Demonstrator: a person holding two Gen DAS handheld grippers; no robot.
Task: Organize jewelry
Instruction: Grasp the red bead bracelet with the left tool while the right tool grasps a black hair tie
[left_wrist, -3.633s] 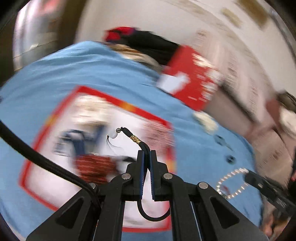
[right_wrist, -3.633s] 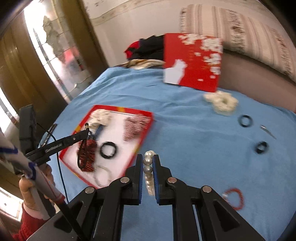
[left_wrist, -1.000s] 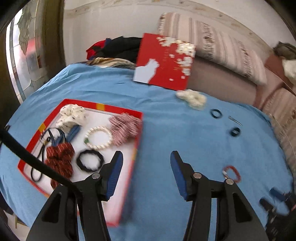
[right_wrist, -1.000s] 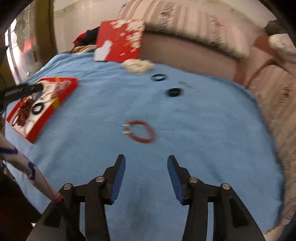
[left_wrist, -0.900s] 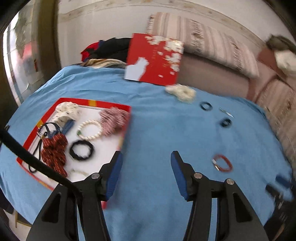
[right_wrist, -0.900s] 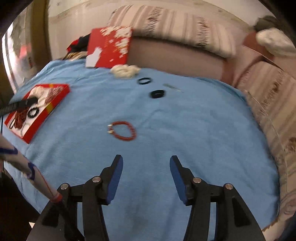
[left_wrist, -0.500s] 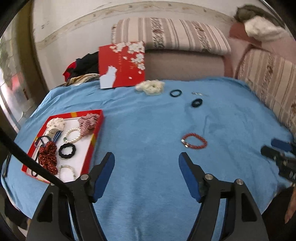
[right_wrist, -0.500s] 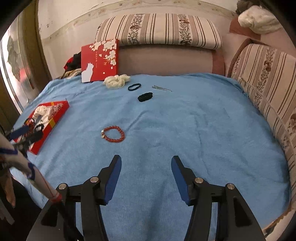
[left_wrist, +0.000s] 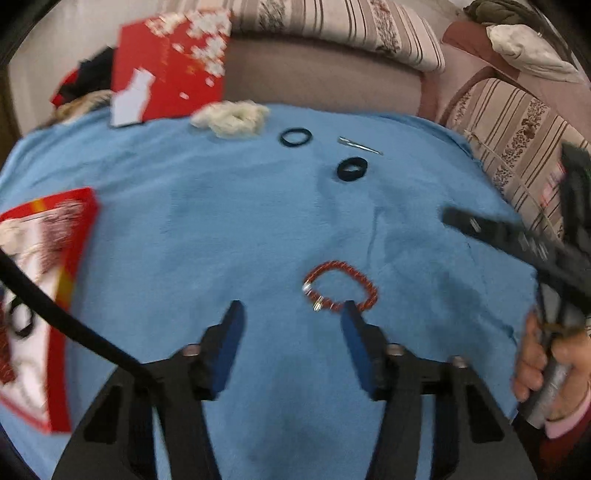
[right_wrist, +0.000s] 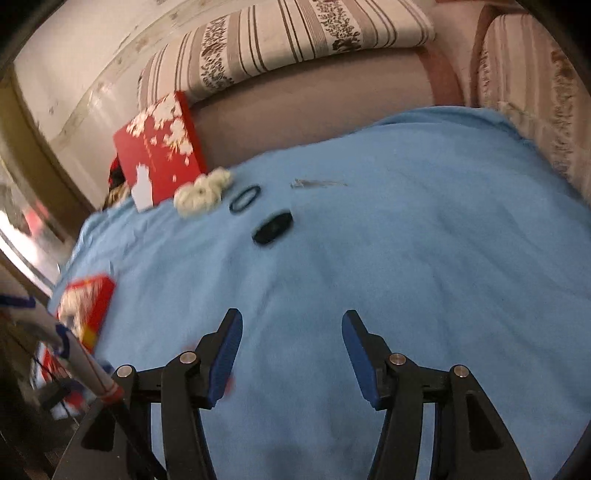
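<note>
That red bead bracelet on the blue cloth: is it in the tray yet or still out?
Out. The red bead bracelet lies loose on the blue cloth, well apart from the red tray at the left edge.

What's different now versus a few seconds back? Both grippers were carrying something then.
Both let go: the left gripper, which had pinched a black cord, and the right gripper, which had held a pearl strand, now hold nothing. The pearls now lie in the red tray. Both swung right, away from the tray; the left gripper's jaws are closing near the red bracelet. The black hair ties, white scrunchie and red box stayed put.
</note>
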